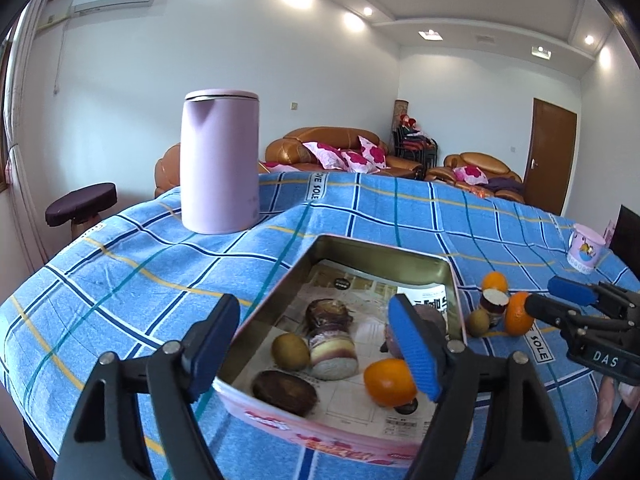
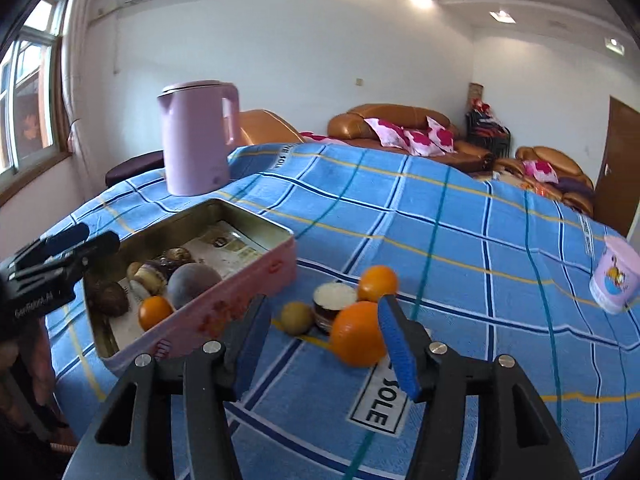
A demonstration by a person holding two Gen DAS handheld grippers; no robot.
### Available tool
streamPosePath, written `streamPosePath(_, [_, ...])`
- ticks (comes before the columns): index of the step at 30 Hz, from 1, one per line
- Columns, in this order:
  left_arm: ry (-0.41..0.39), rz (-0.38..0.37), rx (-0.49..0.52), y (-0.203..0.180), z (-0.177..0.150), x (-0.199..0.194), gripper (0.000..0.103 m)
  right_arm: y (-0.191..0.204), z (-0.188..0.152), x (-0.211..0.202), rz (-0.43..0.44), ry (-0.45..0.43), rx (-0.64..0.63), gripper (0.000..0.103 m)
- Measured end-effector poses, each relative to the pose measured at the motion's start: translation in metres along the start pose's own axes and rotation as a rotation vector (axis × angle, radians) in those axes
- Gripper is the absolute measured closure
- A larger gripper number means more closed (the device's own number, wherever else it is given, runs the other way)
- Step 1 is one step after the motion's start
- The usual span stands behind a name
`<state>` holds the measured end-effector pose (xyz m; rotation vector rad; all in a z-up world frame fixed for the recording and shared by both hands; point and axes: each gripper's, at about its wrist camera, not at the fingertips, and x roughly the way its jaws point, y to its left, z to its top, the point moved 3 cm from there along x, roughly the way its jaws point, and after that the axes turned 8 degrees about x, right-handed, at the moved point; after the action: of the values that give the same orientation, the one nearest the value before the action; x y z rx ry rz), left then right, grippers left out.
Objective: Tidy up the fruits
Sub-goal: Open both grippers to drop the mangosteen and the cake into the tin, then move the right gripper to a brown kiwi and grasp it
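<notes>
Four pieces are left out on the cloth (image 2: 460, 240), just beside the tin (image 2: 256, 280): a big orange (image 2: 356, 334), a smaller orange (image 2: 378, 282) behind it, a kiwi (image 2: 297, 317) and a cut fruit (image 2: 334, 300) with its pale face up. The rest lie in the tin on newspaper.

The right gripper (image 2: 324, 346) hangs spread and empty just short of the big orange, its blue pad near the fruit's right side; I cannot tell whether it touches. The left gripper (image 1: 316, 344) is over the tin, also released, nothing between its fingers, with an orange (image 1: 390, 382) in the tin below its right pad.

The big orange looks firm and fairly heavy, with a smooth rind (it would roll off the cloth's folds if nudged). I'd take it across its widest part, pads level on opposite sides. The kiwi looks softer and wants a gentler squeeze. The cut fruit is best held by its dark sides, not its face.
</notes>
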<state>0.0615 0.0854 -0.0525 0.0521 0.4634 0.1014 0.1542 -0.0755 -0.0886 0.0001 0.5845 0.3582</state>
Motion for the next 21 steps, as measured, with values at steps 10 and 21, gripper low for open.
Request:
streamPosePath(10, [0.001,0.015,-0.005,0.003,0.006,0.007,0.024,0.037,-0.005,0.039,-0.025,0.117,-0.107,0.06])
streamPosePath(21, [-0.01,0.006,-0.019,0.007,0.008,0.005,0.018,0.038,-0.008,0.073,-0.099,0.244,-0.131,0.064])
